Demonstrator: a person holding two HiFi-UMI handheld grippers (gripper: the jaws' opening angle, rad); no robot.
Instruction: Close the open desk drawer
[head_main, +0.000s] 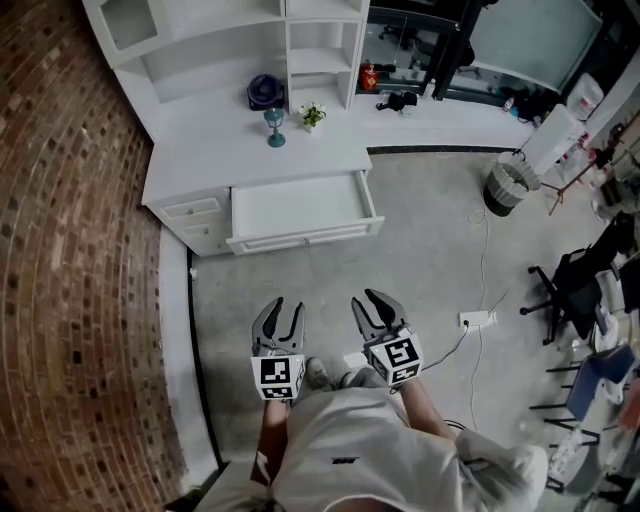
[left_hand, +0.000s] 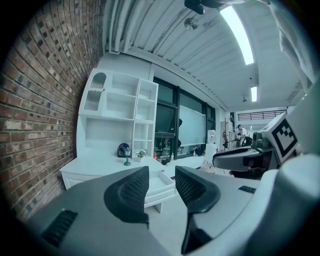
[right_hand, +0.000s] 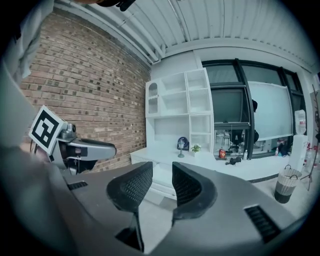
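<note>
**Item 1.** White wooden desk (head_main: 255, 150) with an upper unit of open shelves, set against a red brick wall (head_main: 70, 250). The desktop carries a teal stemmed goblet (head_main: 275, 127), a small green potted plant (head_main: 313, 115) and a dark blue round object (head_main: 265, 90) whose kind cannot be told.

**Item 2.** Wide, shallow white desk drawer (head_main: 300, 208), pulled fully out of the desk front over the grey concrete floor (head_main: 420, 240). Its inside is bare and white. Two smaller closed drawers sit just beside it, toward the brick wall.

**Item 3.** Left gripper (head_main: 284, 303), grey, two-jawed, with a marker cube. It is held low in front of the person, well apart from the drawer. Its jaws are spread, with nothing between them. In the left gripper view the drawer (left_hand: 161, 186) shows through the gap.

**Item 4.** Right gripper (head_main: 366, 298), of the same make, beside the left. Its jaws stand apart and empty, and it points toward the desk.

**Item 5.** Sundries: a dark waste basket (head_main: 505, 185) by the window side and a white power strip (head_main: 477, 320) with its cable on the floor.
</note>
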